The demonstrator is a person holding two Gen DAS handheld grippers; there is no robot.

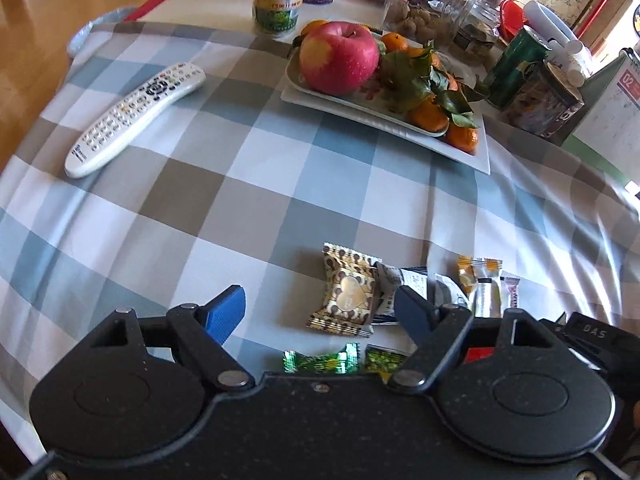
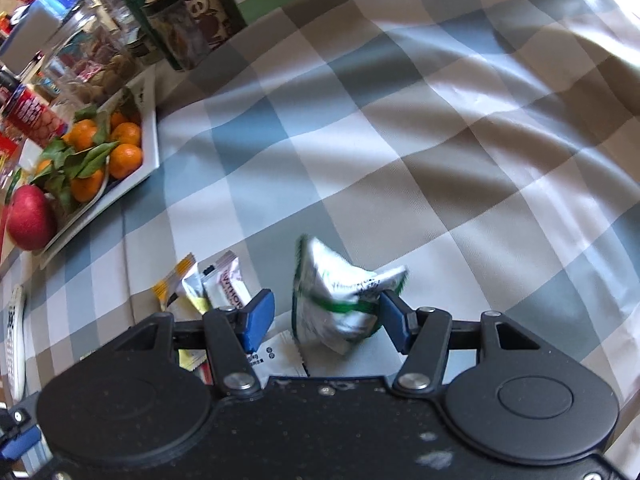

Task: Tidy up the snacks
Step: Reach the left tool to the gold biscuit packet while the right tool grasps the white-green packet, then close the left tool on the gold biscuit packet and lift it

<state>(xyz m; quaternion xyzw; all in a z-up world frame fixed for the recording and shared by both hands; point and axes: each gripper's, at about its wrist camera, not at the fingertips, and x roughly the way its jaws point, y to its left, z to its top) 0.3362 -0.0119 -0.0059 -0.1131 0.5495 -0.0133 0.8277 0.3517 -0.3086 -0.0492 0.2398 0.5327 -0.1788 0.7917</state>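
Barely begun: small wrapped snacks (image 1: 348,292) lie loose on checked-cloth counter (image 1: 248,200); left tongs (image 1: 320,308) & right tongs (image 2: 326,316) both open, nothing gripped, white-green crinkly packet (image 2: 340,300) between right jaws.

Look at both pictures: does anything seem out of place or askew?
Yes: small wrapped snacks lie loose and overlapping on the checked tablecloth, unsorted. A white-and-green packet stands tipped between the right gripper's open jaws.

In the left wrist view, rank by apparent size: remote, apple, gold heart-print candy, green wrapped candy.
1. remote
2. apple
3. gold heart-print candy, inflated by nearness to the camera
4. green wrapped candy, partly hidden behind the left gripper, so unsure
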